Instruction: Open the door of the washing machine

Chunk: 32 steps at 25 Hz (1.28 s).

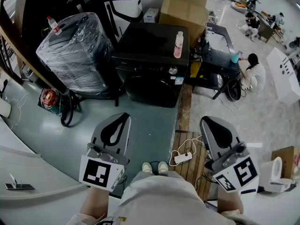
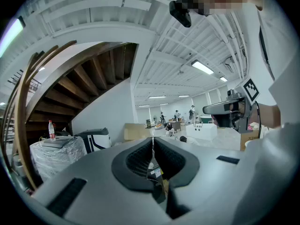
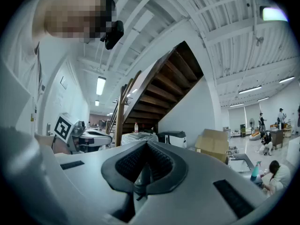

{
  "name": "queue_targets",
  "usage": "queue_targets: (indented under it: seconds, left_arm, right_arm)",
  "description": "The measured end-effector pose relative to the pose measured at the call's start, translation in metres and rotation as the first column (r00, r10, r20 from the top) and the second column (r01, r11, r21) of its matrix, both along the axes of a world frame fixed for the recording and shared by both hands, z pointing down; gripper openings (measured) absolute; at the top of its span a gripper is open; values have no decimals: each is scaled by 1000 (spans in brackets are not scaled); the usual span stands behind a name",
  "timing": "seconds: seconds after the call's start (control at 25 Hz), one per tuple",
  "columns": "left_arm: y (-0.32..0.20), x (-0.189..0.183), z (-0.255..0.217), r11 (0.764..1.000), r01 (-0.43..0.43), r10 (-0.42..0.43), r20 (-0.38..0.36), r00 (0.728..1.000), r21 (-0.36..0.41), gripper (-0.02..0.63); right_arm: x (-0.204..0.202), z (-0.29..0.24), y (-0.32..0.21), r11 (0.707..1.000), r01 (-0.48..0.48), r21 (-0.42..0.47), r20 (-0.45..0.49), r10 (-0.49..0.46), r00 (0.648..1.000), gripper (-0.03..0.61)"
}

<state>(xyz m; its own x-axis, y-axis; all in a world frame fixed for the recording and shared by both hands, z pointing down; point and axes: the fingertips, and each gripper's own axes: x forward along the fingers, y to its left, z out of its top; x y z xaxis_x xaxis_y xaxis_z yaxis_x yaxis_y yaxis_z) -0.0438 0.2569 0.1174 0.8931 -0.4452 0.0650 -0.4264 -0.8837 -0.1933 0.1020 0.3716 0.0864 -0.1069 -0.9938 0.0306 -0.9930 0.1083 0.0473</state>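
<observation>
The black washing machine (image 1: 151,55) stands on the floor ahead of me in the head view, its round front door (image 1: 149,91) closed. A pink bottle (image 1: 178,44) stands on its top. My left gripper (image 1: 124,117) is held low at the left, well short of the machine, jaws together and empty. My right gripper (image 1: 206,122) is held low at the right, also shut with nothing in it. The left gripper view shows the left gripper (image 2: 153,140) with its pads meeting. The right gripper view shows the right gripper (image 3: 146,145) the same way. Both point level into the hall.
A plastic-wrapped appliance (image 1: 75,53) stands left of the washer, and cardboard boxes (image 1: 185,8) lie behind it. A black table (image 1: 219,55) and a crouching person (image 1: 253,74) are at the right. A power strip (image 1: 183,158) lies on wooden boards (image 1: 192,165) by my feet.
</observation>
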Motion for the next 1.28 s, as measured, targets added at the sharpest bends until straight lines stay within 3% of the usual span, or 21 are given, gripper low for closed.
queue_targets:
  seconds: [0.2, 0.4, 0.6, 0.64, 0.72, 1.0, 1.28]
  left_arm:
    - [-10, 3, -5, 999, 1, -2, -26, 1000, -39, 29]
    - [-23, -8, -2, 998, 1, -3, -35, 999, -59, 29]
    - [-44, -29, 7, 1000, 0, -1, -21, 1000, -21, 29]
    - [-47, -33, 7, 1000, 1, -2, -28, 1000, -31, 29]
    - [-50, -41, 9, 999, -1, -1, -29, 1000, -36, 29]
    - [-59, -61, 12, 999, -28, 27, -40, 999, -34, 29]
    - [-61, -65, 17, 998, -51, 50, -37, 998, -22, 29]
  right_arm:
    - [-5, 4, -14, 1000, 9, 5, 66, -10, 998, 23]
    - [-15, 5, -29, 1000, 7, 4, 62, -8, 998, 23]
    - [-29, 5, -44, 1000, -6, 16, 58, 5, 998, 23]
    - [-32, 6, -47, 1000, -7, 10, 62, 7, 998, 50]
    - [-38, 9, -52, 1000, -8, -15, 60, 9, 998, 238]
    - [-60, 19, -58, 997, -47, -56, 7, 47, 999, 241]
    - [-54, 29, -54, 992, -97, -86, -6, 97, 995, 241]
